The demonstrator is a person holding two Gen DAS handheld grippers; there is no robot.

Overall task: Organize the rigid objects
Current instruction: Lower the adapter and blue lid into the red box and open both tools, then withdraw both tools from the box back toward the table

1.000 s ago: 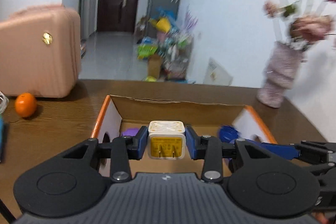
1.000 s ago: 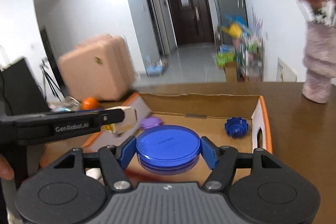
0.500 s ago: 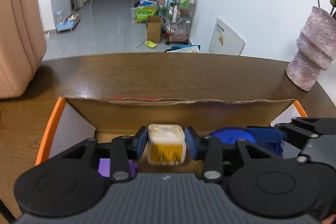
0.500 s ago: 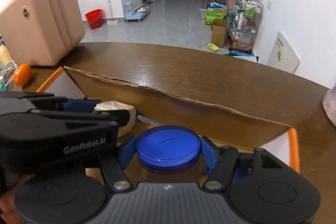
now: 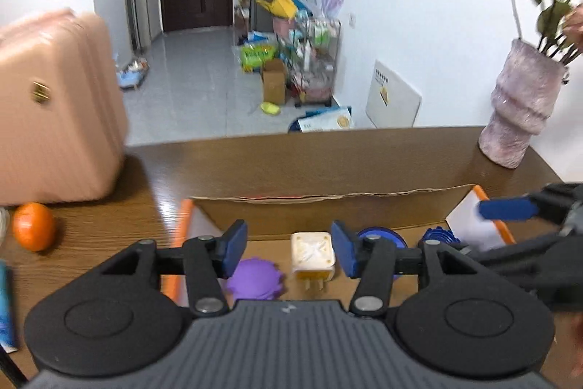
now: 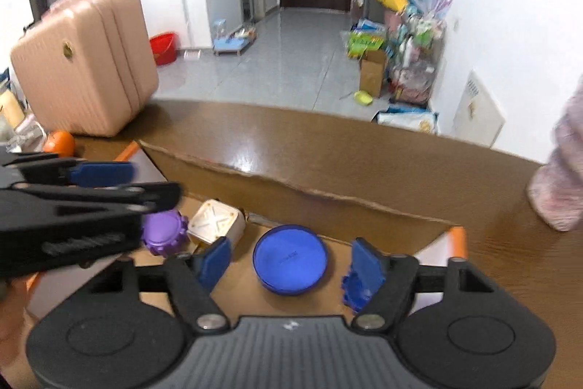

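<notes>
Fingers (image 5: 233,252) spread wide on both grippers, gripping nothing: white charger (image 5: 312,255) and blue lid (image 6: 290,257) resting inside cardboard box (image 5: 328,206), sorted together.

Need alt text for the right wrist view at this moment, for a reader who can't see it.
The right tool hangs open above a cardboard box on a wooden table; below it in the box lies a blue round lid. A white charger and a purple cap lie to its left, partly under the left tool.
</notes>
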